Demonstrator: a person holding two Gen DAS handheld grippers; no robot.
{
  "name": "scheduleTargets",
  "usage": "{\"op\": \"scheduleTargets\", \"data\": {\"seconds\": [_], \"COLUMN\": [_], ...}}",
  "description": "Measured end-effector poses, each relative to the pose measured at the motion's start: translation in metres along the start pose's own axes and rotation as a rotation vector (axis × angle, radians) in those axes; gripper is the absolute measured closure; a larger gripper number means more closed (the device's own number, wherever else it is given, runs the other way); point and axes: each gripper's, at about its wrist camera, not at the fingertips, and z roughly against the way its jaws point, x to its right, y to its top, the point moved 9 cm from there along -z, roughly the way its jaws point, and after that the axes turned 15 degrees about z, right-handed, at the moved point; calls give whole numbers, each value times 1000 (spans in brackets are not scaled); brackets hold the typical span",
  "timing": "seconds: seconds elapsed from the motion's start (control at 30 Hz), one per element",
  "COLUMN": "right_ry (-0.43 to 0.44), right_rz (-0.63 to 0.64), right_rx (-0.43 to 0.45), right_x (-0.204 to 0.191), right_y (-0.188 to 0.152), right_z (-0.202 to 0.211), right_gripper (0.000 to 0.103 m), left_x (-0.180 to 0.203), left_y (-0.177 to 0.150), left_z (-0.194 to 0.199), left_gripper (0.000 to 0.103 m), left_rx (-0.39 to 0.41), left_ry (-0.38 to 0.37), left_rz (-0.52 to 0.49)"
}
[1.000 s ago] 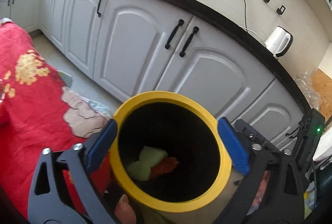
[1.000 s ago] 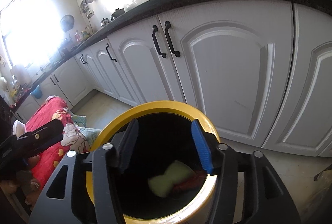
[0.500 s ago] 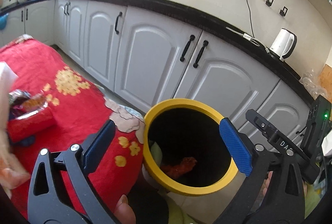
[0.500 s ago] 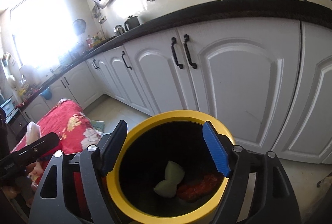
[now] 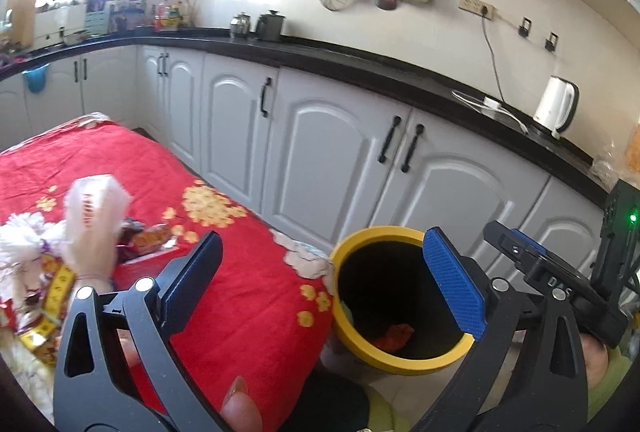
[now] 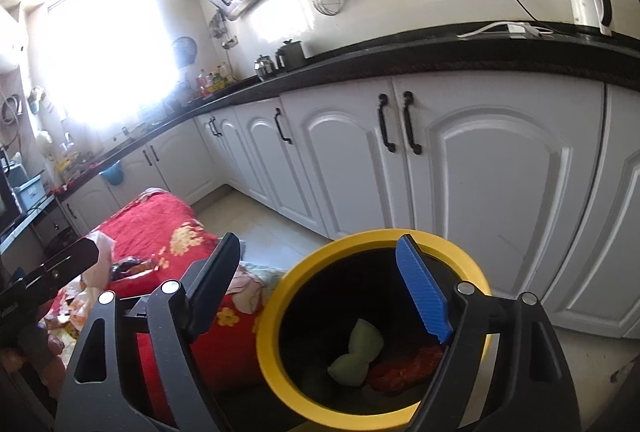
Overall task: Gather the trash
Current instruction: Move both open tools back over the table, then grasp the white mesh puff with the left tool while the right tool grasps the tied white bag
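A yellow-rimmed black bin (image 5: 362, 346) stands on the floor beside a table under a red flowered cloth (image 5: 248, 296). The bin (image 6: 272, 352) holds a pale green piece (image 6: 356, 352) and a red wrapper (image 6: 404, 368). Loose trash lies on the cloth at the left: a clear plastic bag (image 5: 94, 216), dark snack wrappers (image 5: 148, 238) and yellow packets (image 5: 52, 296). My left gripper (image 5: 320, 280) is open and empty, above the cloth's edge and the bin. My right gripper (image 6: 320, 292) is open and empty, above the bin's left rim.
White base cabinets (image 5: 332, 160) with black handles run behind the bin under a black counter (image 5: 360, 68). A white kettle (image 5: 558, 108) stands on the counter at the right. A tiled floor strip (image 6: 272, 236) lies between table and cabinets.
Both grippers have risen and pulled back from the bin mouth. The left view has swung left, so the red cloth and the trash pile have come into sight. The right jaws have opened wider.
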Motion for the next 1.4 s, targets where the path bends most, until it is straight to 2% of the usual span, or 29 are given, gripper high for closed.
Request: {"op": "scheduleTargets", "data": {"seconds": [0.37, 0.67, 1.07, 1.4], "right_ry": [116, 227, 353, 434], "right_rz": [84, 157, 237, 302], "right_rx": [4, 4, -18, -80], "right_x": [-68, -136, -216, -268], "right_y": [13, 16, 16, 3], "right_z": [-1, 2, 0, -17], "right_gripper": [23, 22, 22, 21], "left_x": [-75, -117, -169, -231], "left_y": [33, 47, 58, 70], "left_z": [43, 71, 95, 103], "left_gripper": [11, 11, 11, 11], "left_rx": [91, 132, 173, 191], "left_ry": [110, 157, 234, 335], "left_rz": [94, 127, 176, 283]}}
